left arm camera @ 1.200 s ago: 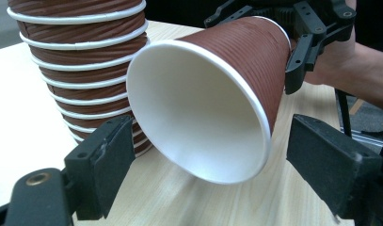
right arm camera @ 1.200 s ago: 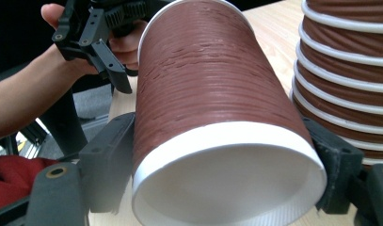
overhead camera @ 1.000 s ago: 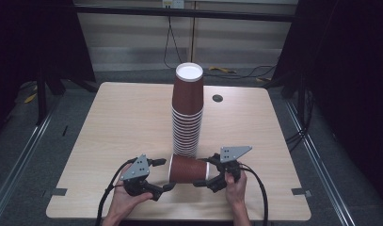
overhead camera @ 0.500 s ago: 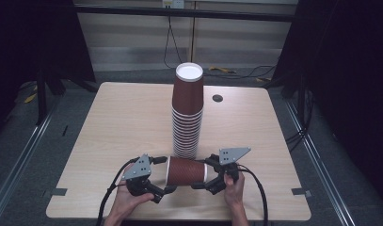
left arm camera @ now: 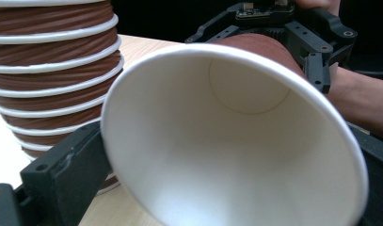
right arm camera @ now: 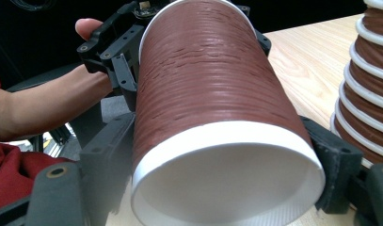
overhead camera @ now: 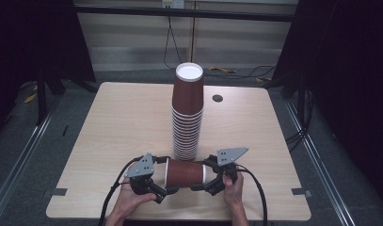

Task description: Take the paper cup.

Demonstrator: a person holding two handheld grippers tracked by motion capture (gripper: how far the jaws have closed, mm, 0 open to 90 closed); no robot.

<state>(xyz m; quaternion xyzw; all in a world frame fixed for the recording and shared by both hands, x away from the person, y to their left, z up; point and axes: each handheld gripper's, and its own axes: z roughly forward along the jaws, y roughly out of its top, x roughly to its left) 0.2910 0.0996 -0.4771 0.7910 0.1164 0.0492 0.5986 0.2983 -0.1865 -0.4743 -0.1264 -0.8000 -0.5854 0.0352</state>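
Near the six o'clock edge of the bench (overhead camera: 114, 122), a single brown paper cup (overhead camera: 185, 173) lies on its side, held between the two grippers just in front of the tall cup stack (overhead camera: 187, 113). At the cup's nine o'clock end, the left gripper (overhead camera: 162, 190) has its jaws clamped on the wide, open mouth; the left gripper view looks straight into the white inside of the cup (left arm camera: 236, 136), with one black jaw pressed against the rim at lower left. At the three o'clock end, the right gripper (overhead camera: 205, 184) has its jaws clamped on the narrow base; the right gripper view shows the white bottom rim of the cup (right arm camera: 227, 174) wedged between the two black jaws, the ribbed brown wall running away toward the other gripper. The stack stands upright at twelve o'clock from the cup, very close to it; whether they touch cannot be told. A small dark disc (overhead camera: 218, 98) lies on the bench at about one o'clock from the stack.
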